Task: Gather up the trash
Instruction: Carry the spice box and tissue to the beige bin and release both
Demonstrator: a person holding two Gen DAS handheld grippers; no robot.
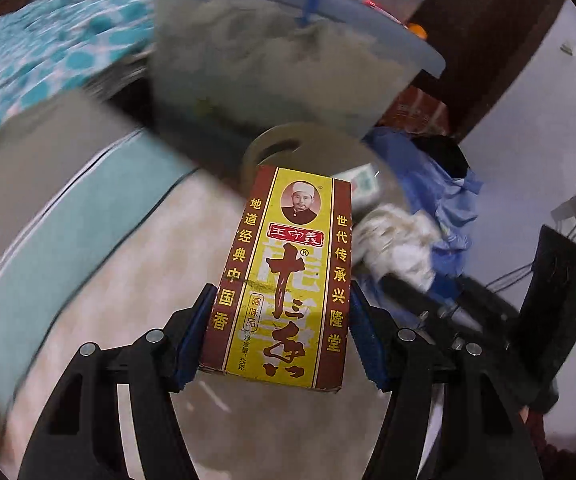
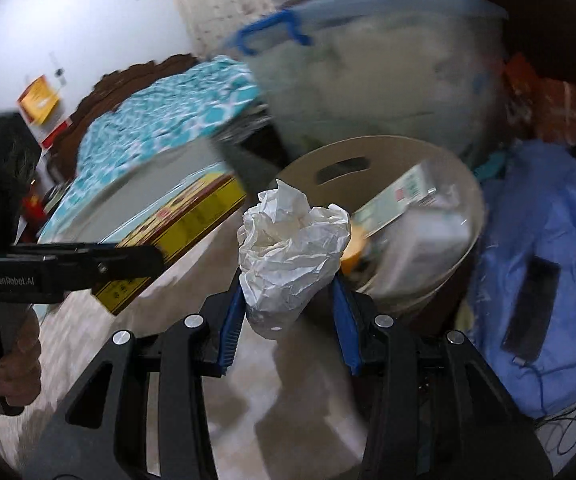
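My left gripper (image 1: 281, 300) is shut on a yellow and brown spice box (image 1: 288, 264), its blue pads pressed on the box's long sides. Beyond the box stands a beige trash bin (image 1: 266, 142), partly hidden by it. My right gripper (image 2: 288, 294) is shut on a crumpled white paper ball (image 2: 292, 248), held just in front of the same bin (image 2: 372, 146). The bin holds a green and white carton (image 2: 400, 196) and other trash. In the right wrist view the left gripper (image 2: 88, 264) shows at the left with the spice box (image 2: 192, 224), and a hand (image 2: 16, 364) grips its handle.
A clear storage tub with blue handles (image 1: 288, 60) sits behind the bin. A bed with a teal patterned cover (image 1: 28, 52) lies to the left. A blue cloth (image 2: 548, 240) is heaped to the right of the bin, with a black device and cables (image 1: 556, 280) nearby.
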